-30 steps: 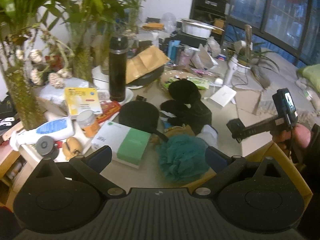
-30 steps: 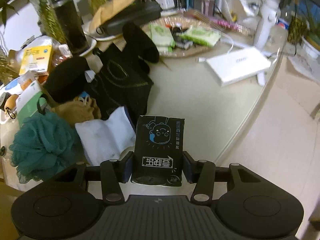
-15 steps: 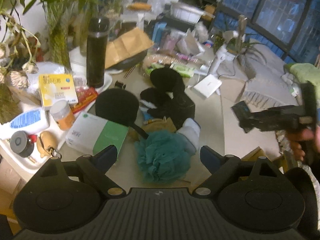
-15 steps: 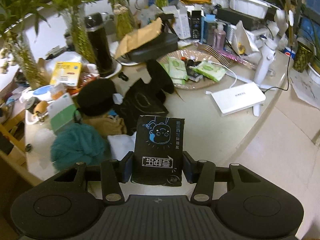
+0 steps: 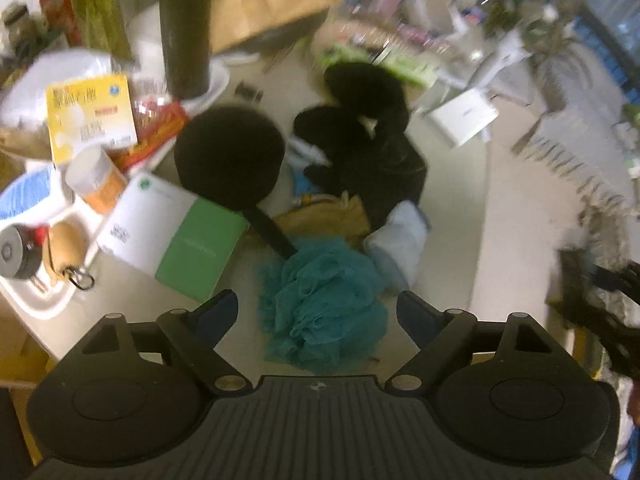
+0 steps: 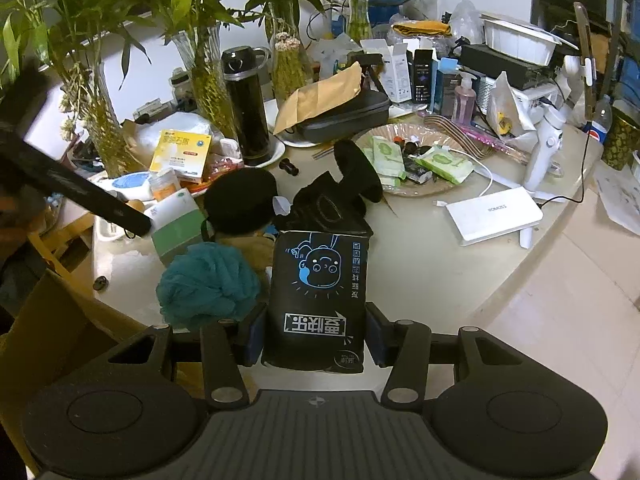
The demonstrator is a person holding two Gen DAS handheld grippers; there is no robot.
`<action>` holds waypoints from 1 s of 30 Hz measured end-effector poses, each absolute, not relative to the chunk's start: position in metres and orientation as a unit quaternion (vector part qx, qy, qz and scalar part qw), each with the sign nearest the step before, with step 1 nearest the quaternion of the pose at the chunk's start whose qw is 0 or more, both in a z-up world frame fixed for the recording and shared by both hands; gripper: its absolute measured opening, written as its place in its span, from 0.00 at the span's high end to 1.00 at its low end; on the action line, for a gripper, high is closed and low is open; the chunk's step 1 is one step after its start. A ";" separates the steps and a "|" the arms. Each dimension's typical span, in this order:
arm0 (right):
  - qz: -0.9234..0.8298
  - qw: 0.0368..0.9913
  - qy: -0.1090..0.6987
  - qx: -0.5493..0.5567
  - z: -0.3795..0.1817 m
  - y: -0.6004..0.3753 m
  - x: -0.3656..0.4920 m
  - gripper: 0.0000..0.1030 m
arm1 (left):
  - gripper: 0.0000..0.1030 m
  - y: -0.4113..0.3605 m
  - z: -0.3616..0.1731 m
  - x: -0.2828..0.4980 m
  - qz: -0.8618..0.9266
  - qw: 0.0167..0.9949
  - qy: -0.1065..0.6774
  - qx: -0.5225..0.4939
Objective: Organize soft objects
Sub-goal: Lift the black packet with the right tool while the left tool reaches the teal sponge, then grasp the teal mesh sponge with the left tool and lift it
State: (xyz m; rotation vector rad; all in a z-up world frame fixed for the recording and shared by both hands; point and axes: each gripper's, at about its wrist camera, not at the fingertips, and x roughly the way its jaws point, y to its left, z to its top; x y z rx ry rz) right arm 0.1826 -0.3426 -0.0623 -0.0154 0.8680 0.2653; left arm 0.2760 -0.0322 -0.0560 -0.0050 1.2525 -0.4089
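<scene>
My right gripper (image 6: 316,332) is shut on a black tissue pack (image 6: 318,296) with a blue cartoon face, held above the table's near edge. My left gripper (image 5: 318,312) is open and empty, just above a teal mesh bath pouf (image 5: 324,304), which also shows in the right wrist view (image 6: 208,280). Behind the pouf lie a tan cloth (image 5: 328,216), a white soft pack (image 5: 400,240), a round black pad (image 5: 230,160) and black fabric items (image 5: 368,148). The left wrist view is blurred.
A green-and-white box (image 5: 172,232), a yellow box (image 5: 92,116), a black flask (image 6: 246,108), plant vases (image 6: 208,76), a plate of packets (image 6: 416,160) and a white device (image 6: 494,214) crowd the table. A cardboard box (image 6: 52,344) stands at the near left.
My right gripper has lifted and pulled back from the table with the tissue pack. My left gripper has moved forward and tilted down over the teal pouf.
</scene>
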 end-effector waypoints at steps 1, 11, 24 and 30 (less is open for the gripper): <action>0.129 0.899 0.418 -0.005 -0.062 -0.343 0.181 0.49 | 0.20 -0.035 -0.062 0.281 -0.182 0.786 0.591 -0.003; 0.138 0.903 0.406 0.020 -0.055 -0.353 0.167 0.49 | 0.50 -0.057 -0.104 0.303 -0.141 0.743 0.654 0.002; 0.129 0.909 0.395 0.028 -0.055 -0.358 0.156 0.49 | 0.95 -0.048 -0.089 0.292 -0.160 0.767 0.620 -0.038; 0.136 0.910 0.389 0.034 -0.050 -0.354 0.152 0.49 | 0.96 -0.039 -0.063 0.278 -0.174 0.796 0.578 -0.046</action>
